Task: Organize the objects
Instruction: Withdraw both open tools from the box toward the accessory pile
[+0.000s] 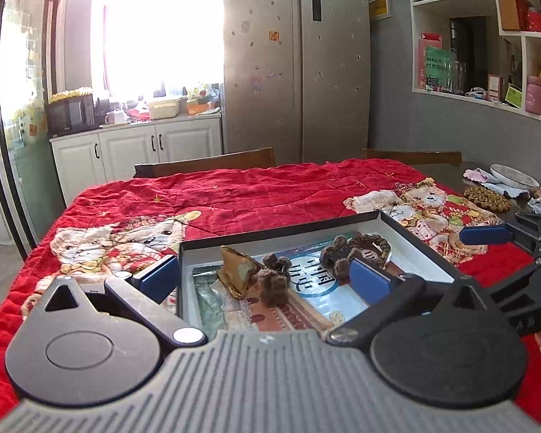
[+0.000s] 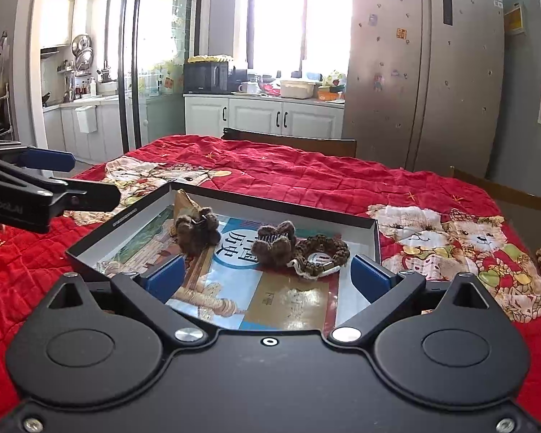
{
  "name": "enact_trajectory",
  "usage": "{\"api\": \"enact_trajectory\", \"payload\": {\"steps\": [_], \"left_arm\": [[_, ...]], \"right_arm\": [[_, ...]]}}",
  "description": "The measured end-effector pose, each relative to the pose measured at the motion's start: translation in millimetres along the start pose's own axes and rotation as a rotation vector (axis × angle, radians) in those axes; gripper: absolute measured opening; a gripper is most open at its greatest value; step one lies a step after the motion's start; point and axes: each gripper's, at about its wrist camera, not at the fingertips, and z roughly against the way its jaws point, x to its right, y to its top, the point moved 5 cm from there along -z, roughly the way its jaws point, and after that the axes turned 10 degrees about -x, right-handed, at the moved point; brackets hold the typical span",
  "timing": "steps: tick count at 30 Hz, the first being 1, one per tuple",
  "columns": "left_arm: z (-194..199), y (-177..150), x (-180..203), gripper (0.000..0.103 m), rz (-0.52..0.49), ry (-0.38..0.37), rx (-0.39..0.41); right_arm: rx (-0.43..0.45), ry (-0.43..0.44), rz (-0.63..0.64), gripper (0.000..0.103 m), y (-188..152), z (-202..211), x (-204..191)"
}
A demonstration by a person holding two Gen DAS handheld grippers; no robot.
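A shallow dark-rimmed box (image 1: 270,229) (image 2: 270,204) lies on the red quilt with a printed book in its bottom. In it sit a gold wrapped wedge (image 1: 236,269) (image 2: 184,202), two brown fuzzy hair claws (image 1: 274,281) (image 2: 198,231) (image 2: 276,243) and a brown bead bracelet (image 1: 364,245) (image 2: 322,252). My left gripper (image 1: 265,279) is open and empty over the box's near left part. My right gripper (image 2: 268,281) is open and empty over the box's near edge. Each gripper shows at the side of the other's view (image 1: 515,238) (image 2: 54,176).
The red quilt with bear pictures (image 1: 234,195) (image 2: 342,176) covers the table. A woven coaster (image 1: 487,198), a plate (image 1: 514,176) and cloth lie at the far right edge. Wooden chair backs (image 1: 205,162) (image 2: 292,142) stand behind the table, with a fridge and cabinets beyond.
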Motion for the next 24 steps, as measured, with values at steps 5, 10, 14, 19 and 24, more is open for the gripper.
{"api": "enact_trajectory", "payload": {"steps": [5,10,14,19,24], "left_arm": [[15.1,-6.2,-3.9,0.103,-0.008,0.008,0.01],[26.2,-11.5,-9.6,0.103,-0.003,0.018,0.013],[30.8,-15.9,-13.6,0.103,-0.004,0.025,0.01],[34.5,-25.2,-18.9,0.103,-0.01,0.036,-0.002],[35.6,-40.4,-19.2,0.103,-0.016,0.036,-0.031]], "right_arm": [[0.001,0.002,0.007,0.096,-6.1,12.9,-1.3],[-0.004,-0.003,0.012,0.094,-14.6,22.3,-0.5],[-0.013,0.007,0.002,0.092,-23.1,28.1,0.4],[-0.017,0.031,-0.002,0.088,-35.1,34.1,-4.2],[-0.008,0.06,-0.005,0.08,-48.5,38.1,-9.7]]}}
